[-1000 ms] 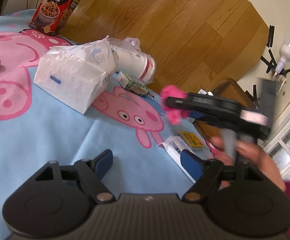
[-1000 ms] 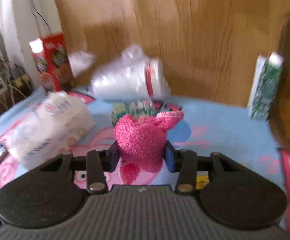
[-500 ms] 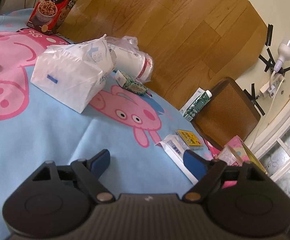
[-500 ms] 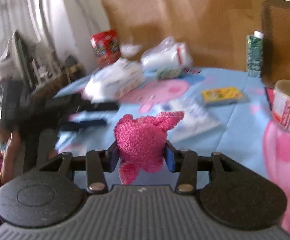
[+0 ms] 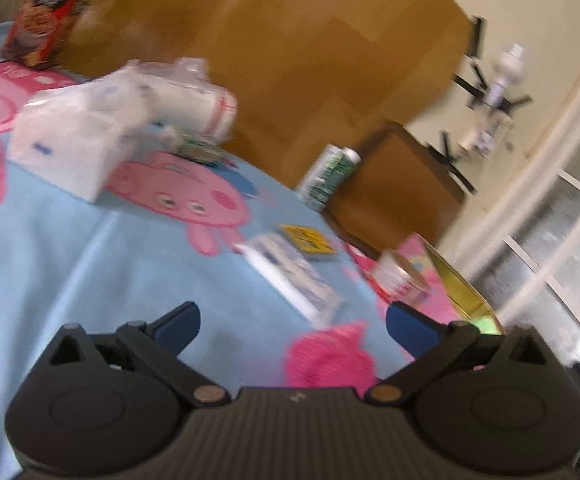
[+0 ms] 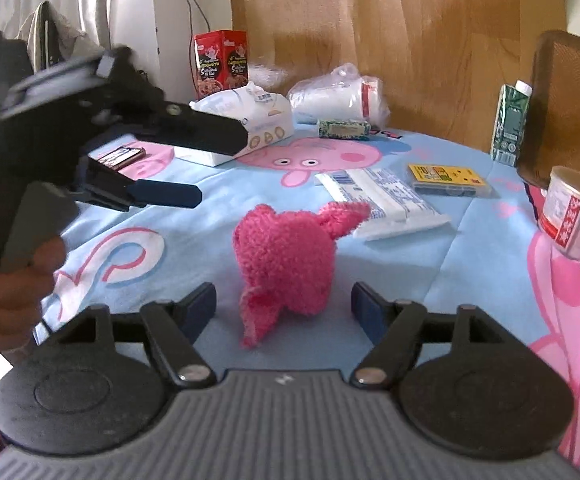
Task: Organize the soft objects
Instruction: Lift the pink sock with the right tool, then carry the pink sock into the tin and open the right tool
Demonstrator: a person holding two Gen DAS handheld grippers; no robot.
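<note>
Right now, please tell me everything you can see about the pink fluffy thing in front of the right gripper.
The pink fluffy thing looks like a rolled sock of fuzzy, towel-like fabric. One loose end points up to the right, another flops down at the front. It sits on the blue cartoon blanket, between the right gripper's fingers, which have just opened and do not touch it.

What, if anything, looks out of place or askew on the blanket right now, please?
The round tub at the right edge sits tilted, not flat. The small green carton lies on its side, while the tall one stands upright. Nothing looks spilled.

Two low, close views sharing tablecloth (image 5: 69, 264)
</note>
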